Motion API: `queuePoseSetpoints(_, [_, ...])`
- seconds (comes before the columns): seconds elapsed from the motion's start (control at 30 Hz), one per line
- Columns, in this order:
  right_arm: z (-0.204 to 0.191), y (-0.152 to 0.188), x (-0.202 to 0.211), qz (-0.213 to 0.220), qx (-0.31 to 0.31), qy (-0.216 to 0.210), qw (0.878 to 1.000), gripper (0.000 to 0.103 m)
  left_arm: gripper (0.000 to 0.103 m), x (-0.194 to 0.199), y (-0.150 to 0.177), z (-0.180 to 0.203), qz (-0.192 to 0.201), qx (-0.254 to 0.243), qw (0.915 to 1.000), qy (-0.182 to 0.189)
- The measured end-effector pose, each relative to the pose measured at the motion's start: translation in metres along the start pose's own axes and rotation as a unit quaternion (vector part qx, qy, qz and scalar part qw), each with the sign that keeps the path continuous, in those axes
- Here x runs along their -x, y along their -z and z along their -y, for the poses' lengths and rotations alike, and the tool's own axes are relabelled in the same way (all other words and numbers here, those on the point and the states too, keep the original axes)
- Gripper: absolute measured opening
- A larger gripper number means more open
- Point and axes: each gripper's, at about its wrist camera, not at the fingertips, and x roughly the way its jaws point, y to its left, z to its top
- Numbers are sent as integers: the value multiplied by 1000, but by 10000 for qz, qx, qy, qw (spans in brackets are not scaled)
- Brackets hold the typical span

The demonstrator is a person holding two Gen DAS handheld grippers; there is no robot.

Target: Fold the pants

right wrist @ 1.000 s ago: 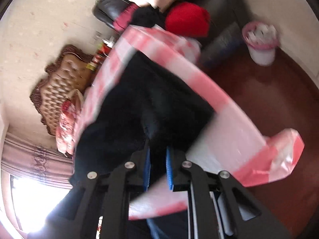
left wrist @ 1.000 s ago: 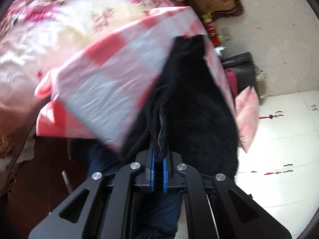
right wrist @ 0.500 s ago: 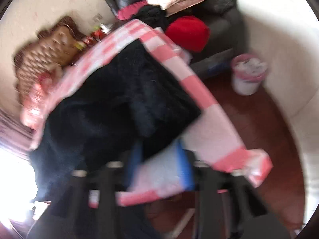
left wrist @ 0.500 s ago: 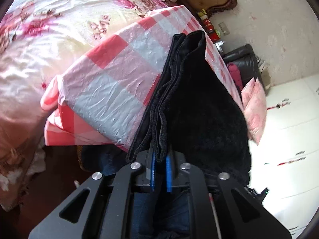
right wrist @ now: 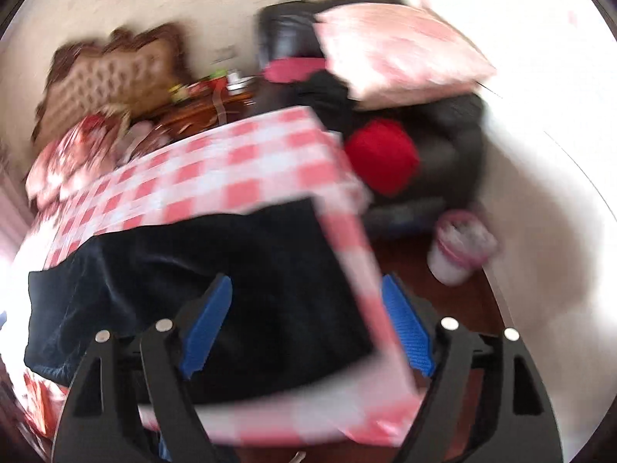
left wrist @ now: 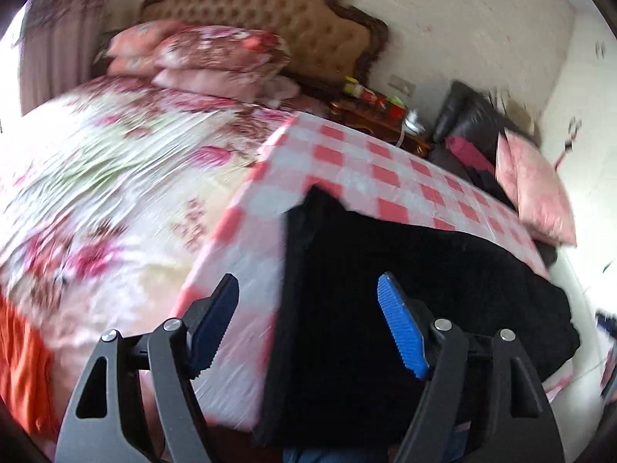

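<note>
Where black pants (left wrist: 405, 281) lie, checked tablecloth (left wrist: 347, 162) beside floral bed (left wrist: 96, 177).

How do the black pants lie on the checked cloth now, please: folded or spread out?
Folded: the black pants lie as a compact block with stacked layers at their edge on the checked cloth.

Motion blur smears the right wrist view: the checked cloth's near corner (right wrist: 370, 301) dissolves into streaks at five o'clock, and the bin (right wrist: 461, 249) at three o'clock shows no readable contents. The black pants (left wrist: 405, 308) run beneath the tongs' arms and off the left wrist frame's six o'clock edge, their near hem hidden. The bedside clutter (left wrist: 370, 96) at twelve o'clock is too small to identify. The floral bedspread (left wrist: 96, 193) blurs out toward nine o'clock.
</note>
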Motion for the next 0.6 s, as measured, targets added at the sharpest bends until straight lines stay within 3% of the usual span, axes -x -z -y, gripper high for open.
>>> queuePoseSetpoints(0.1, [-66,-19,-49,-118,826,-231,9962,81,58,-41,-24,48,-157,-718,9971,193])
queuePoseSetpoints(0.17, [-102,-23,-80,-177,1296,-357,9908,81,52,-75,-39,63,-223,-1114,9933,-197])
queuePoseSetpoints(0.23, [-118,-25,-100,-169,1483,-131,9887,81,52,-94,-56,46,-219,-787,9952,-534])
queuePoseSetpoints(0.27, [-117,-26,-110,-138,1396,67,9901,81,52,-99,-67,26,-262,-394,9978,-454])
queuePoseSetpoints(0.33, [-101,-24,-133,-410,1134,352,9921,83,52,-113,-77,-5,-522,-75,9970,-559])
queuePoseSetpoints(0.43, [-91,-19,-145,-464,954,253,9940,87,54,-134,-80,-40,-916,-102,9933,-692])
queuePoseSetpoints(0.5, [-96,-19,-145,-423,1052,343,9930,89,53,-132,-84,-54,-834,5,9937,-755])
queuePoseSetpoints(0.6, [-100,-18,-129,-96,923,509,9944,90,54,-118,-85,-56,-644,-121,9977,-180])
